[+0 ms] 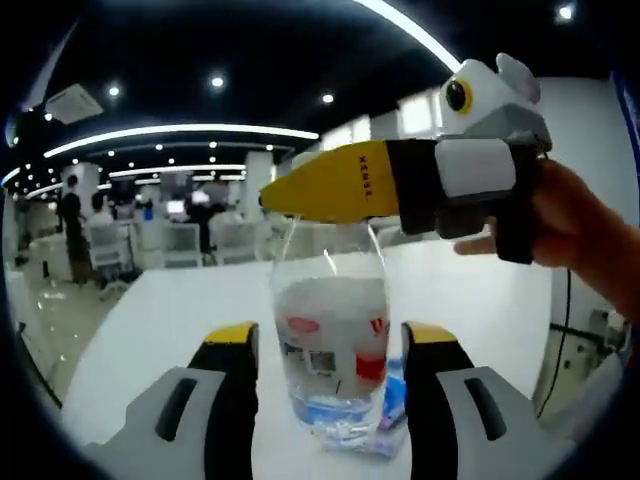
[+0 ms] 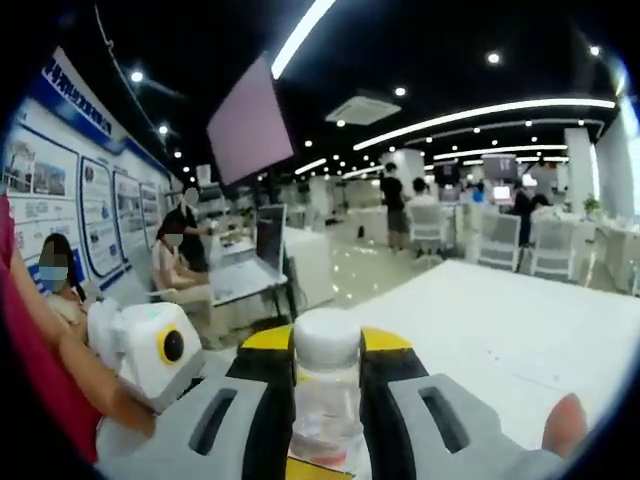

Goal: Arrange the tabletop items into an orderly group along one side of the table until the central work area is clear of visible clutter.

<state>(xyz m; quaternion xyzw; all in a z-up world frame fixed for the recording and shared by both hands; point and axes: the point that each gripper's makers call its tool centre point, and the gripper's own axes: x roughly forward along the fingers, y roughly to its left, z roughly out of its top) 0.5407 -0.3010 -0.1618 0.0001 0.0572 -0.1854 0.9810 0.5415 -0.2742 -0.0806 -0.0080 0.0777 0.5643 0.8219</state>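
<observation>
A clear plastic bottle (image 1: 330,340) with a white label and red marks stands on the white table (image 1: 480,300). My left gripper (image 1: 332,345) is open around its body, with a thin gap showing on each side. My right gripper (image 1: 285,205) comes in from the upper right, held by a hand (image 1: 575,215), and its yellow jaw covers the bottle's neck. In the right gripper view, my right gripper (image 2: 327,345) is shut on the bottle (image 2: 325,400) just below its white cap (image 2: 326,338).
A blue packet (image 1: 392,408) lies flat on the table beside the bottle's base. The white table (image 2: 480,320) stretches bare to the right. Beyond it are office desks, a laptop (image 2: 268,240), chairs and several people. A fingertip (image 2: 566,425) shows at the lower right.
</observation>
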